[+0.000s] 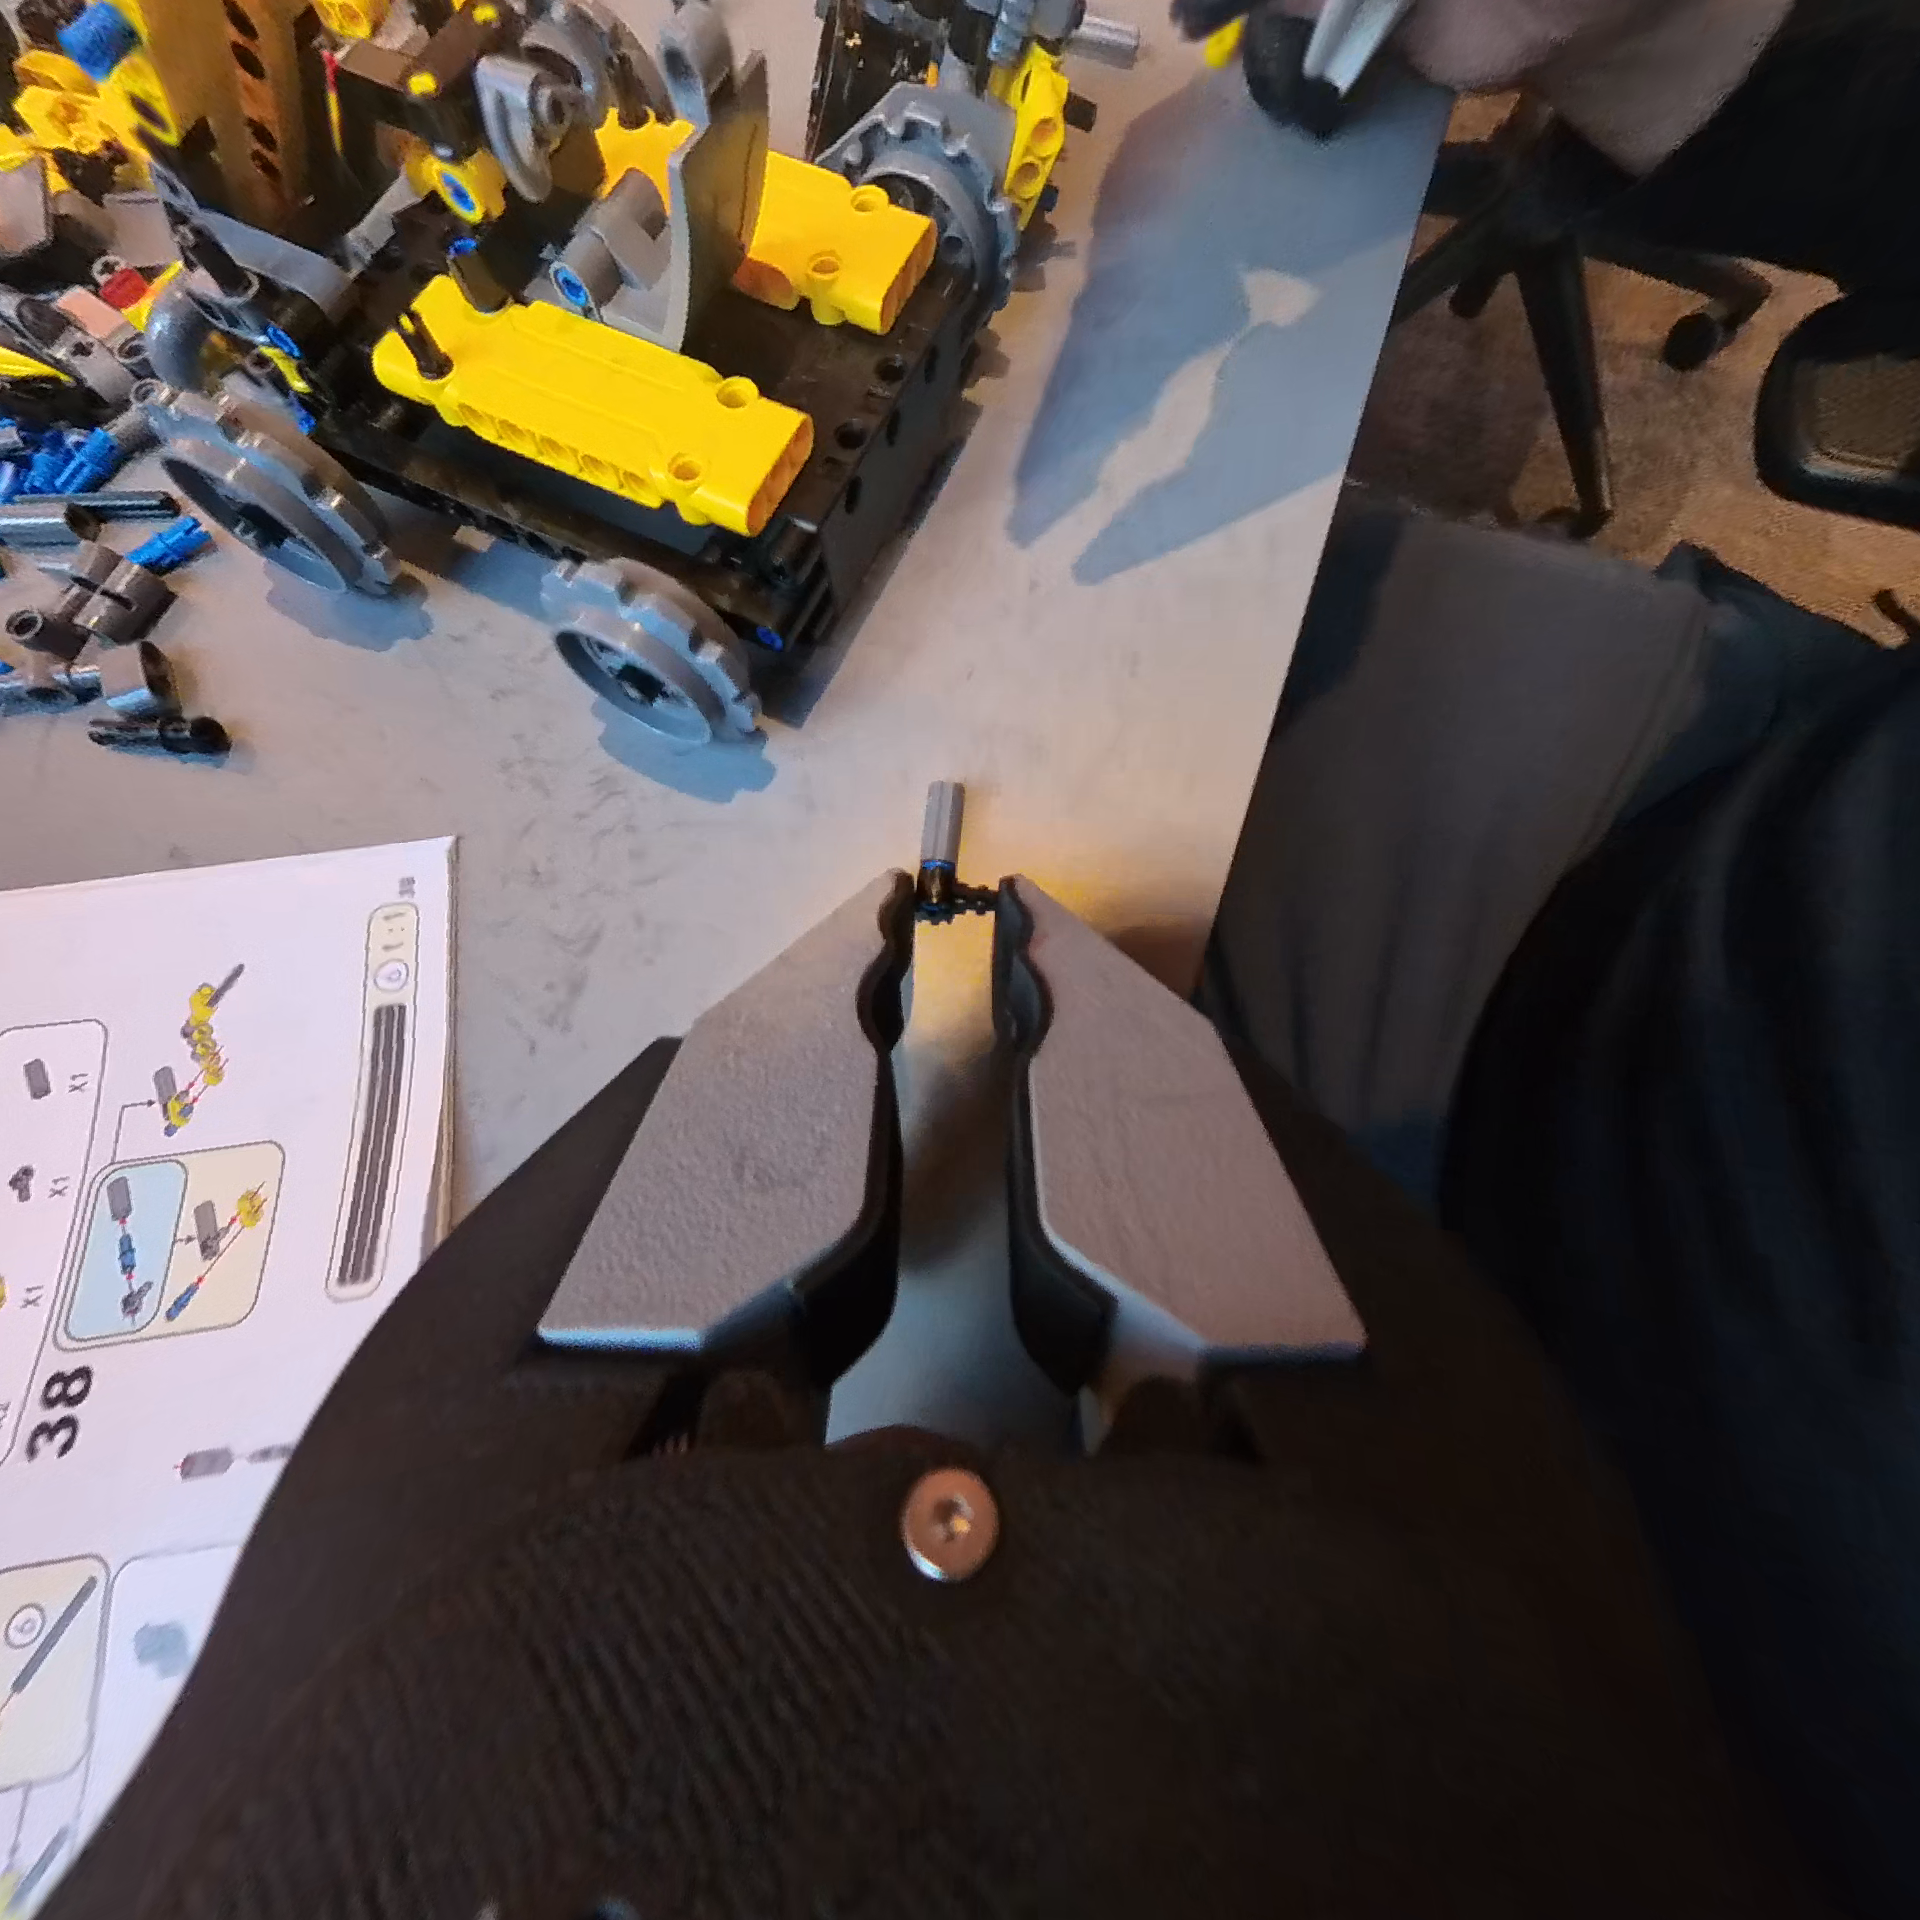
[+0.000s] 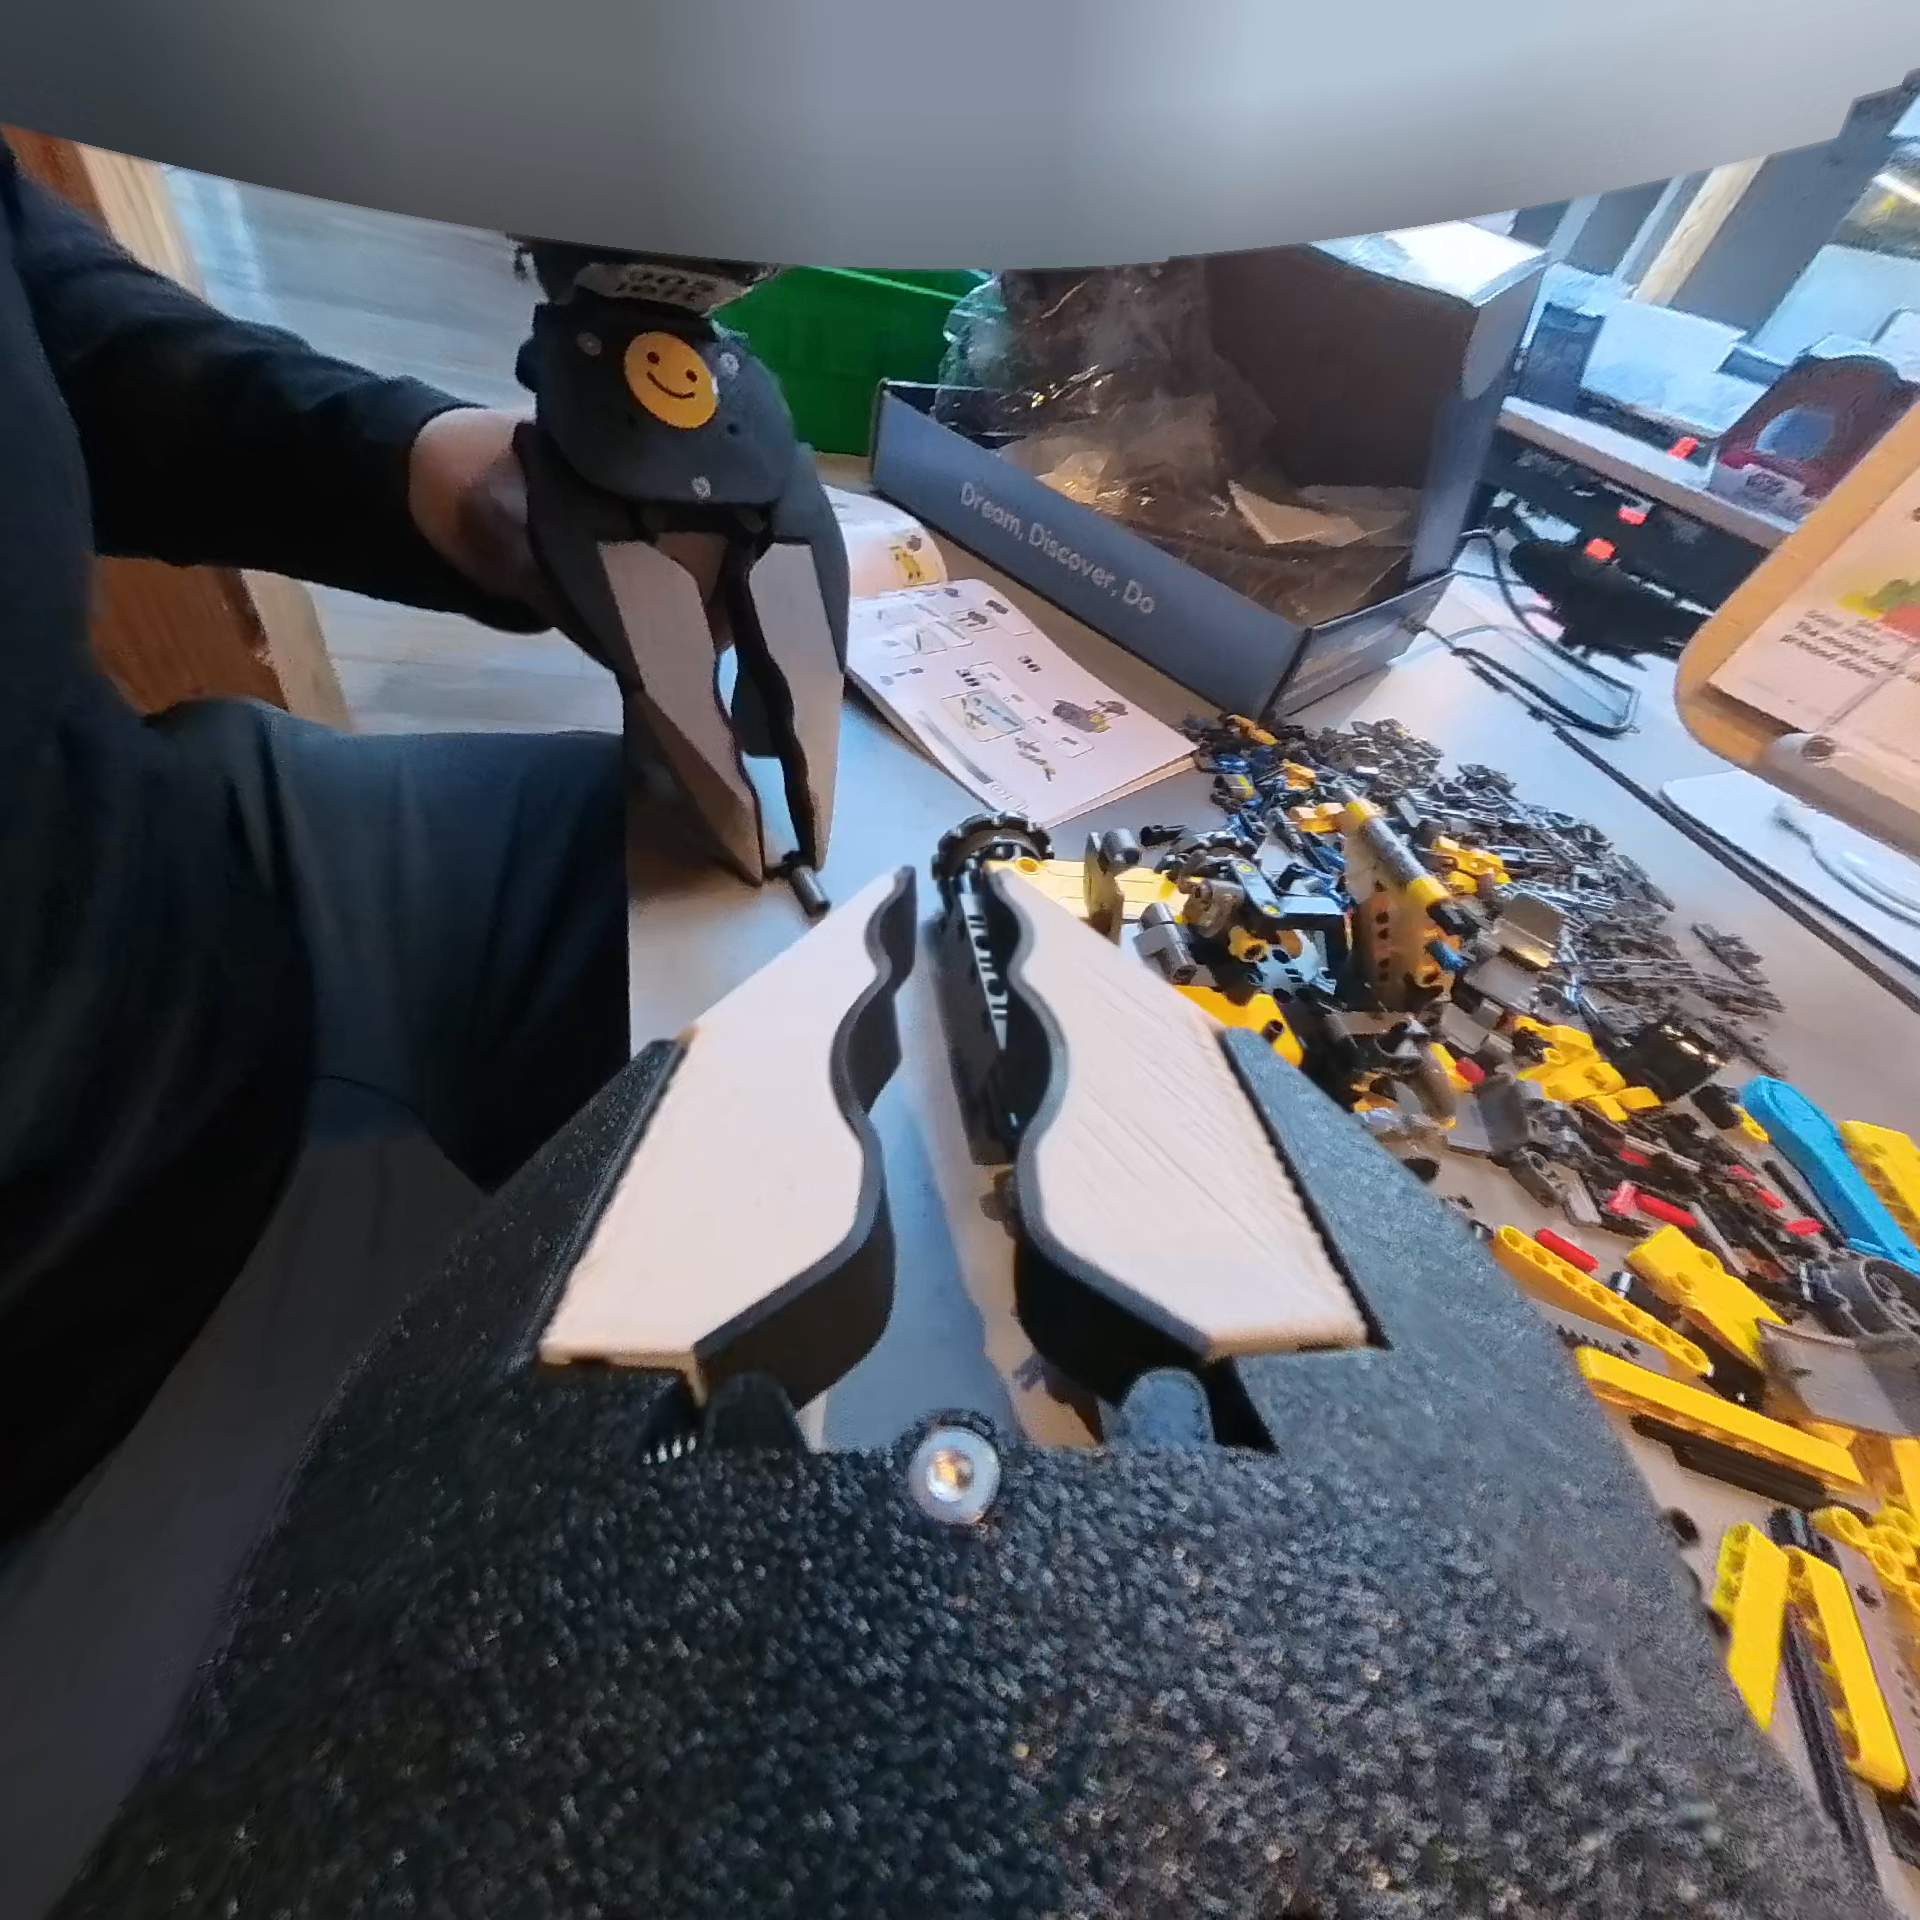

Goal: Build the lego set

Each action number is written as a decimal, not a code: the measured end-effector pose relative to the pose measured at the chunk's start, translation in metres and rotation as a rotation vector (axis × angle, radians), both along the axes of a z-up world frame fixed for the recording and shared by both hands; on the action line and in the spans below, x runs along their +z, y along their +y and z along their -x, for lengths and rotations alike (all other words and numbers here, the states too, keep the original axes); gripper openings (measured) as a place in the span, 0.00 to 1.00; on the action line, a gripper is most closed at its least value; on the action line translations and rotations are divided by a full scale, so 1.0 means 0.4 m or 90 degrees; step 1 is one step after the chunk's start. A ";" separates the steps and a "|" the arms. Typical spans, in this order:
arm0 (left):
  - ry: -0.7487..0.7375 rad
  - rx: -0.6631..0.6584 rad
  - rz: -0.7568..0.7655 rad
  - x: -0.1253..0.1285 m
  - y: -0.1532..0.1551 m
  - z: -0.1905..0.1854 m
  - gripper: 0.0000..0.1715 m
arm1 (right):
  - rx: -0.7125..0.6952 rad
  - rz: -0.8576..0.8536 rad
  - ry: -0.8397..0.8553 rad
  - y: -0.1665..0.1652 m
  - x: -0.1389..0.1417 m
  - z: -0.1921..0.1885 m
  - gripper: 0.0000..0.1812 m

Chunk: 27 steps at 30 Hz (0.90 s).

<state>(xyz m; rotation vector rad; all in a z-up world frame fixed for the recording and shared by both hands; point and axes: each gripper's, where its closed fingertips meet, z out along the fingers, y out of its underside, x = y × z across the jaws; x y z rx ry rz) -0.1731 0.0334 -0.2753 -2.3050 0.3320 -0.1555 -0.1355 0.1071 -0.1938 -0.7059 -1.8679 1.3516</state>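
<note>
Pinching a small black toothed piece (image 1: 954,906) at its tips, the left gripper (image 1: 956,902) is hovering near the right edge of the grey bench (image 1: 644,831); its jaws are standing narrow, closed on that piece, from which a short grey pin (image 1: 943,821) is projecting away from the camera. In the right wrist view the same left gripper (image 2: 781,871) is pointing down at the bench, a hand (image 2: 473,520) gripping its body, the pin sticking out below the tips. A yellow-and-black brick vehicle (image 1: 582,395) with grey toothed wheels is standing on the bench, far and left of the left gripper. An open instruction booklet (image 1: 208,1195) is lying near and left. Loose blue, black and grey parts (image 1: 94,582) are lying at the far left. The right gripper (image 2: 951,883) is hovering over the vehicle (image 2: 1039,904), its jaws parted narrowly and holding nothing. A heap of yellow, black and grey parts (image 2: 1558,1039) is spreading to its right. A dark open box (image 2: 1195,582) is sitting beyond the heap.
</note>
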 end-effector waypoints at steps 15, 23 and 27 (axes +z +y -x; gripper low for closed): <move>-0.008 -0.008 0.008 -0.001 0.083 -0.069 0.08 | -0.161 0.034 0.027 0.185 0.054 -0.062 0.07; -0.001 -0.058 0.027 -0.002 0.097 -0.079 0.08 | -0.212 0.035 0.006 0.257 0.026 -0.099 0.07; -0.010 -0.085 0.011 -0.002 0.099 -0.085 0.09 | -0.215 0.039 0.006 0.270 0.018 -0.096 0.07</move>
